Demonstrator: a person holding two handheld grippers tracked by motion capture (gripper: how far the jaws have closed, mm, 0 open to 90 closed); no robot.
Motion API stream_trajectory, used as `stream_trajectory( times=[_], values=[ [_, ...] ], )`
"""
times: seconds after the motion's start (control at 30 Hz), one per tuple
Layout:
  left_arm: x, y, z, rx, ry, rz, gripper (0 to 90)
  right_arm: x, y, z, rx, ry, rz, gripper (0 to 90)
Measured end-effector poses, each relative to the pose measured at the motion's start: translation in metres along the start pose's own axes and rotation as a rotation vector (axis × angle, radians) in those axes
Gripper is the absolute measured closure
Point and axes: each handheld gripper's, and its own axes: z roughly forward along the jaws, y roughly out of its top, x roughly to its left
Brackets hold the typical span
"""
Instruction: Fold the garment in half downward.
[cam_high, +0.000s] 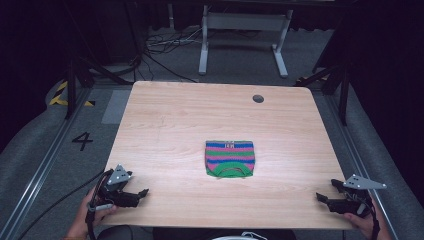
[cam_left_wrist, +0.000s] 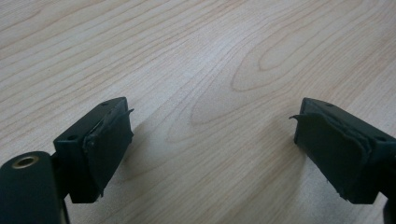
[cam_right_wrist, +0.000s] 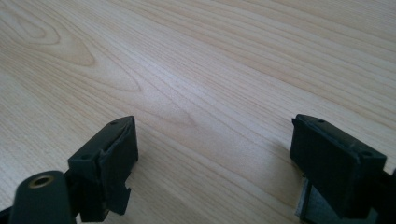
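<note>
Lit brightly and evenly from above across the table (cam_high: 165, 115); dark, nearly black beyond its edges. Soft shadows cast just beneath and inward of the fingers (cam_left_wrist: 100, 149). Grain sharp between them, fingers themselves slightly blurred. No glare.

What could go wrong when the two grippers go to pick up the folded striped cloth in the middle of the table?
1. The folded striped cloth lies flat on the table; a grasp on the top layer alone may unfold it.
2. The left gripper and the right gripper sit open at the near edge, far from the cloth; uneven reaches may drag it sideways.
3. Fingers pressed low could scrape the wood.
</note>
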Motion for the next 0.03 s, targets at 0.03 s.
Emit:
stream_trajectory(
  times=[0.03],
  values=[
    [0.0000, 0.0003, 0.0003, 0.002, 0.003, -0.001, 9.8, 0.0000, 0.0000, 0.0000, 0.000, -0.001, 0.000, 15.4]
  ],
)
